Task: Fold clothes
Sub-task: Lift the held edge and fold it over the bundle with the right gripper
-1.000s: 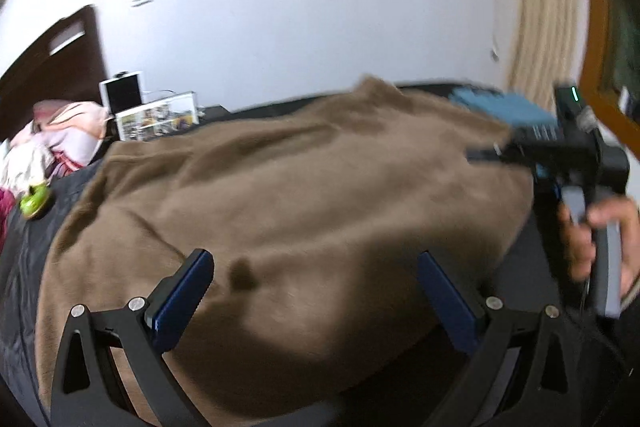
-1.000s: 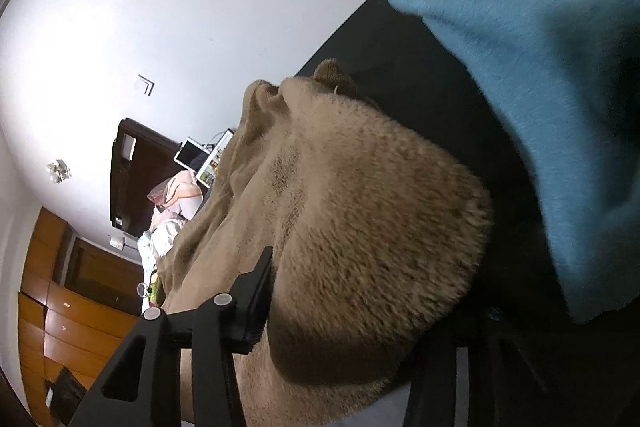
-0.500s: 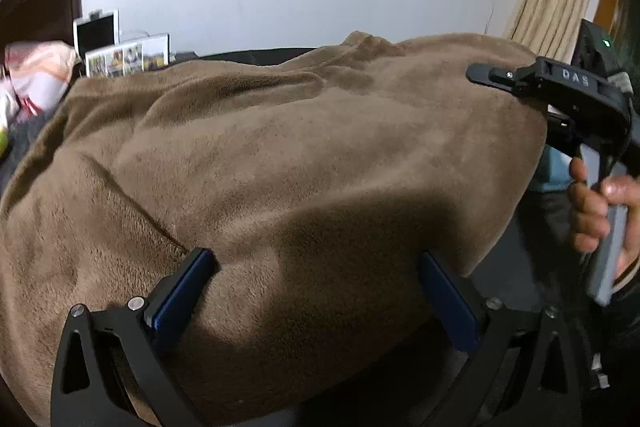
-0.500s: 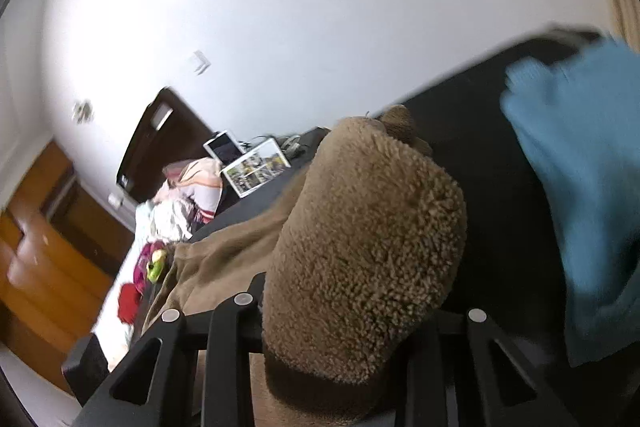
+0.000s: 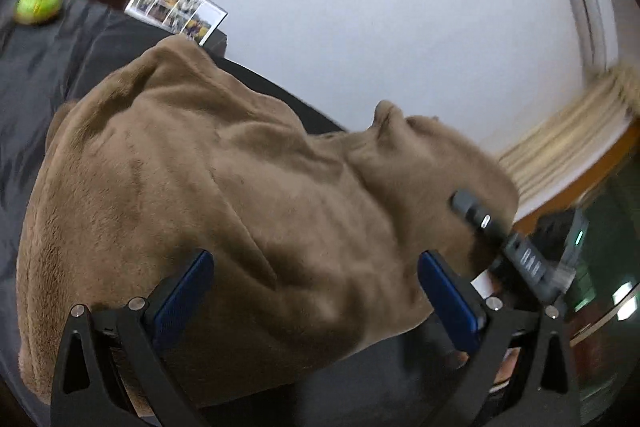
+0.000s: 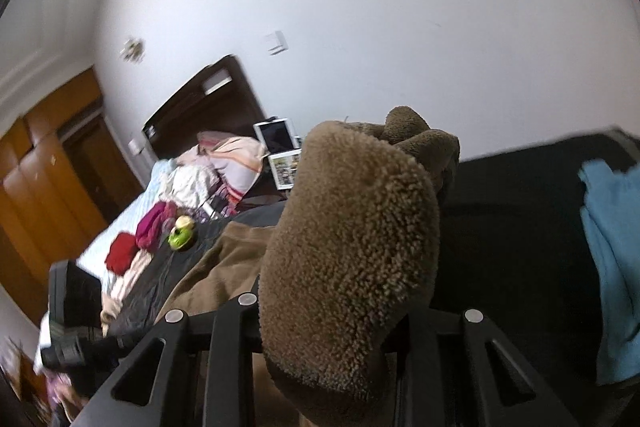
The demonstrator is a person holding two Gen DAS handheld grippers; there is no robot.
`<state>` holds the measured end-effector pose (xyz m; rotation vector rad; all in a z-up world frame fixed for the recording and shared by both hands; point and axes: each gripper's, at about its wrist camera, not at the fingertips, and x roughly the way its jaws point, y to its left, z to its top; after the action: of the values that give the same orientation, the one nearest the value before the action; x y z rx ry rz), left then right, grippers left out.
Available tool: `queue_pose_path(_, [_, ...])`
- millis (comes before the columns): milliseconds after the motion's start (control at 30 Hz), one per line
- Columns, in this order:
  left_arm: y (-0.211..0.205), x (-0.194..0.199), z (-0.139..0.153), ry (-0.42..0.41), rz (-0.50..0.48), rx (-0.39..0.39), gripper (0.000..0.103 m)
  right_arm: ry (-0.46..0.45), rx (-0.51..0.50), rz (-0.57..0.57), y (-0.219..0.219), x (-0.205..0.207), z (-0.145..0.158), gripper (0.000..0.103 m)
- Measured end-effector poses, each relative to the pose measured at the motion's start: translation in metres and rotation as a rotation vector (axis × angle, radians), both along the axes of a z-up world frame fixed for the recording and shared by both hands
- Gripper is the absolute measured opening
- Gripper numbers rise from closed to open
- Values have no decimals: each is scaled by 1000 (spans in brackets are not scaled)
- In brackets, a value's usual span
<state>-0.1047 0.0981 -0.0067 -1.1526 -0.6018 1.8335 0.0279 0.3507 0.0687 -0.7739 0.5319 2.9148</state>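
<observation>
In my left wrist view the left gripper (image 5: 316,291) stands wide open, its blue pads (image 5: 182,295) on each side of the fleece (image 5: 248,211) but not pressing it. The brown fleece fills this view as a broad, soft sheet with long folds, lying over the dark cover (image 5: 36,75). Here I also see the right gripper (image 5: 516,247) from outside, at the far right edge of the fleece, blurred.

My right wrist view shows what the other cannot: the right gripper (image 6: 332,311) is clamped on a thick bunch of fleece (image 6: 352,239). Its jaws have just been closing, and the bunch sits between them. Close up the pile looks curly and rough, and the bunch has a rounded shape with a small folded tip at the top. Only this view has the blue cloth (image 6: 612,267) at the right, on the dark cover (image 6: 516,227).

Behind is a white wall (image 6: 360,27), a dark headboard (image 6: 208,107), a heap of pink and white bedding (image 6: 216,167), a green toy (image 6: 182,237), and a wooden wardrobe (image 6: 44,163) at the left. The left view has a pale curtain (image 5: 568,135), blurred.
</observation>
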Motion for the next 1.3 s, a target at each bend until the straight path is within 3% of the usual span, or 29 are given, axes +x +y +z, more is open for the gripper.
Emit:
queue_pose_path(167, [-24, -13, -6, -72, 40, 111, 102, 0, 106, 76, -53, -18, 0, 30])
queue_pose_path(367, [-39, -18, -8, -117, 24, 245, 102, -34, 279, 185, -121, -36, -30, 30])
queue_pose_path(567, [-38, -17, -10, -121, -4, 231, 102, -62, 526, 250, -167, -33, -74, 30])
queue_pose_path(833, [-28, -20, -7, -118, -40, 226, 102, -31, 588, 289, -168, -22, -88, 30])
queue_pose_path(1033, [11, -45, 9, -128, -109, 92, 102, -6, 609, 300, -159, -8, -89, 30])
queue_pose_path(1267, [52, -57, 8, -188, -200, -70, 102, 23, 636, 309, -160, -8, -90, 30])
queue_pose_path(1300, [56, -59, 7, -195, -202, -91, 98, 25, 642, 309, -159, -7, -90, 30])
